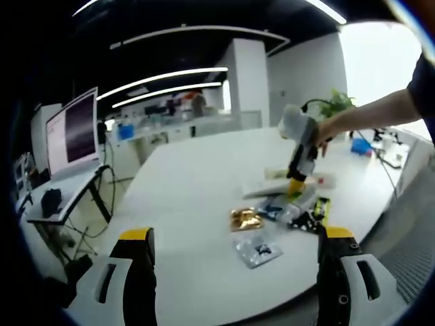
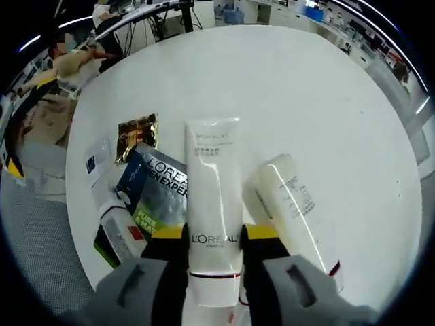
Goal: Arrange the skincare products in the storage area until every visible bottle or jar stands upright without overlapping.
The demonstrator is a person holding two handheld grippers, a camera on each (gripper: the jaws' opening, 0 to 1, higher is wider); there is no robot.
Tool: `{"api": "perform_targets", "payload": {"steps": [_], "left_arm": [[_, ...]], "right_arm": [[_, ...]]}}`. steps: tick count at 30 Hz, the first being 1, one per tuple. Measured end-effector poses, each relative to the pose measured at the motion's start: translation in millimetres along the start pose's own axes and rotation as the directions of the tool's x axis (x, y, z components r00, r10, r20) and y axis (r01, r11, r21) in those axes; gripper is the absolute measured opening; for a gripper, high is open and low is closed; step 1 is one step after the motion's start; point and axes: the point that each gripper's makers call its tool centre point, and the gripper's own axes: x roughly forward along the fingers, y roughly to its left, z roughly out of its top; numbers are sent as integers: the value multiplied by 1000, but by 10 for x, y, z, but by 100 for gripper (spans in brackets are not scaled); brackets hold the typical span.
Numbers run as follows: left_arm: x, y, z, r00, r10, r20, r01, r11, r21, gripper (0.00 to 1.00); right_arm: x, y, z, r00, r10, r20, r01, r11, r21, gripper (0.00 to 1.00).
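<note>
On the white round table (image 2: 326, 88) in an open office, our right gripper (image 2: 214, 255) pinches a white tube (image 2: 213, 204); our left gripper (image 1: 234, 261) hangs spread, empty. The bottle (image 2: 292, 204) and sachets (image 2: 136, 136) beside it lie flat, so most arranging remains.

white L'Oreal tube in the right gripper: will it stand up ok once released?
Probably tippy: the white L'Oreal tube is tall and narrow, standing only on its cap. Its glossy skin looks slick and likely squeezable, so the right gripper could slip or dent it.
</note>
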Motion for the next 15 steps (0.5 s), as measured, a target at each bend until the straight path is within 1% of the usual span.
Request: {"api": "perform_targets", "payload": {"steps": [1, 2, 3, 7, 8, 10, 12, 13, 15], "left_arm": [[1, -11, -6, 1000, -6, -5, 6, 1000, 1, 97], [3, -21, -44, 1000, -10, -30, 10, 1000, 8, 97], [4, -25, -56, 999, -12, -39, 13, 1000, 13, 97], [11, -39, -53, 999, -30, -45, 30, 1000, 8, 97], [13, -18, -40, 999, -31, -38, 32, 1000, 0, 97], [18, 13, -27, 999, -37, -36, 36, 999, -18, 97], [31, 47, -36, 998, -41, -54, 40, 999, -28, 97], [40, 56, -35, 997, -49, -62, 46, 998, -44, 97], [56, 41, 2, 996, -73, -58, 69, 994, -81, 97]], "right_arm": [[-2, 5, 0, 1000, 0, 4, 0, 1000, 3, 30], [-3, 8, 1, 1000, -1, 7, 1, 1000, 1, 29], [-4, 11, 2, 1000, -2, 10, 2, 1000, -1, 29], [-13, -10, 11, 998, -29, 51, 29, 999, 13, 27], [-18, -8, 7, 997, -30, 70, 29, 1000, 7, 27], [-22, -26, 2, 997, -28, 73, 27, 1000, 13, 26], [-26, -30, 0, 996, -31, 81, 29, 999, 29, 26], [-30, -31, -5, 996, -33, 83, 30, 999, 37, 26], [-53, -30, -14, 994, -43, 99, 38, 998, 48, 25]]}}
